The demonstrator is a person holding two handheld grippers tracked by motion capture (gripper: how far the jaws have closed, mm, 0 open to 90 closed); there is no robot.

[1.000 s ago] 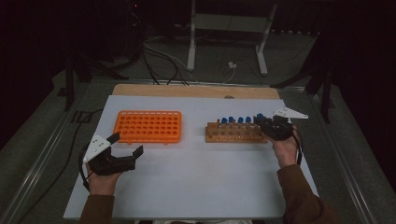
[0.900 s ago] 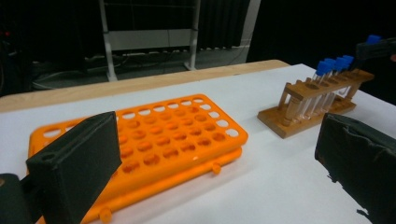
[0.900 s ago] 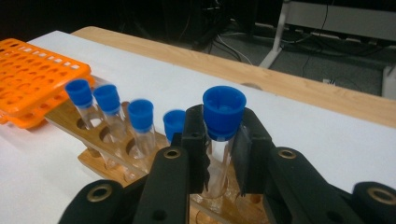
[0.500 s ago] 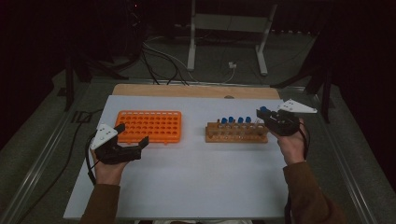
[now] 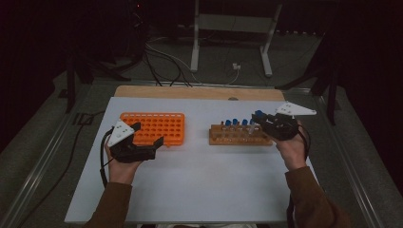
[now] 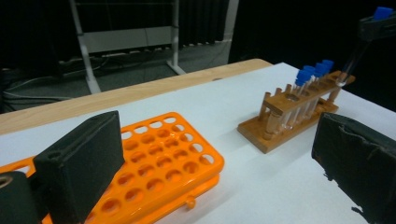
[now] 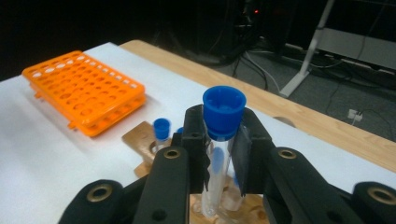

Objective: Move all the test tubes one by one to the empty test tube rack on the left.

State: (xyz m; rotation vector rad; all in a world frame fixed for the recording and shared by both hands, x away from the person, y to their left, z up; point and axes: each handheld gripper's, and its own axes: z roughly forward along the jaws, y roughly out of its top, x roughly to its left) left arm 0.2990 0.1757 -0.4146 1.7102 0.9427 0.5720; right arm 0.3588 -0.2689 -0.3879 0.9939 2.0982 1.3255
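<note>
A clear tube with a blue cap (image 7: pixel 223 140) is clamped just under its cap by my right gripper (image 5: pixel 260 120), shut on it and held above the right end of the wooden rack (image 5: pixel 240 137). Several blue-capped tubes (image 5: pixel 235 124) stand in that rack. The lifted tube (image 6: pixel 363 39) hangs tilted over the rack's far end in the left gripper view. An orange rack (image 5: pixel 157 128) with many empty holes lies to the left. My left gripper (image 5: pixel 148 135) stands open at the orange rack's front edge, its wide black pads (image 6: pixel 84 168) with nothing between them.
The racks lie on a white sheet (image 5: pixel 204 185) over a wooden table (image 5: pixel 199 92). Behind the table are a metal stand (image 5: pixel 228 33) and cables (image 5: pixel 166 57) on the floor. Darkness surrounds the table.
My right gripper has risen, lifting the blue-capped tube up out of the wooden rack. My left gripper has moved right and forward, toward the orange rack's front edge.
</note>
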